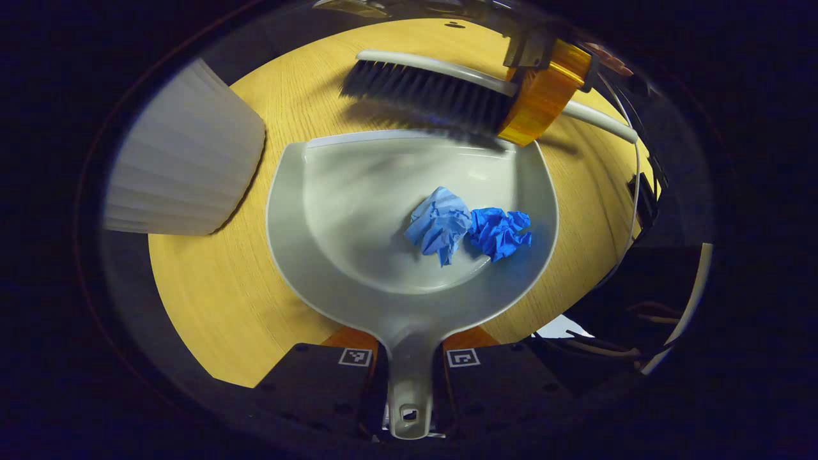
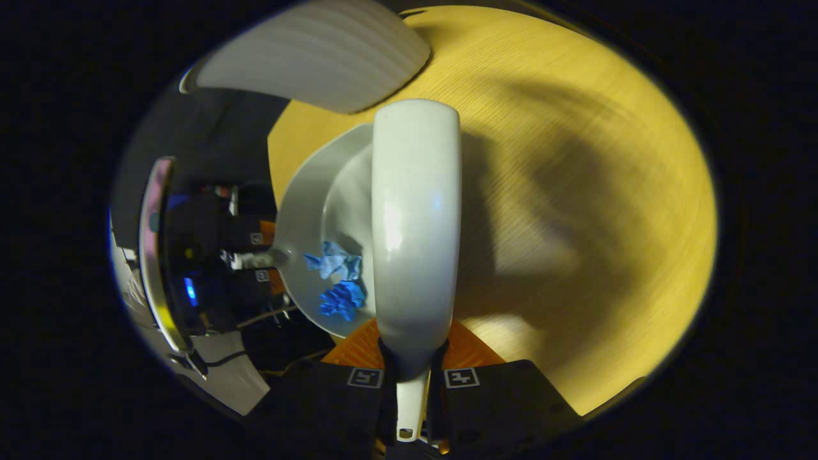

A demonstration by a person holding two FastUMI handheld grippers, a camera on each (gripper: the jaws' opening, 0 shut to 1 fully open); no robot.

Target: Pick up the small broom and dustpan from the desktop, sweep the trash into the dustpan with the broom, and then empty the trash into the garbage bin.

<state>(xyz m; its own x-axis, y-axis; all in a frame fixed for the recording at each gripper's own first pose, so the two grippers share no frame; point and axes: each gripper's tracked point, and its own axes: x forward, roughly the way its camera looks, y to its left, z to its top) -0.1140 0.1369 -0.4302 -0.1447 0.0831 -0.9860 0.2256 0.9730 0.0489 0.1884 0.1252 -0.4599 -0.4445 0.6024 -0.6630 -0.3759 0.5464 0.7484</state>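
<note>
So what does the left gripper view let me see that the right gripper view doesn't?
Left gripper view alone: the broom's dark bristles from the side, raised over the dustpan's front edge, and the dustpan's whole basin.

Right gripper view alone: the broom's smooth white back, seen from above, covering part of the pan.

Both: the dustpan holding two crumpled blue paper balls, the wooden desktop, and the ribbed white garbage bin.

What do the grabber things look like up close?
The left gripper and the right gripper are chunky black blocks, each with two small square black-and-white marker tags near the jaws. In the left gripper view the right gripper's far-off body is wrapped in shiny amber tape, with a thin white cable trailing from it. Fingertips of the hand holding it peek out behind.
</note>
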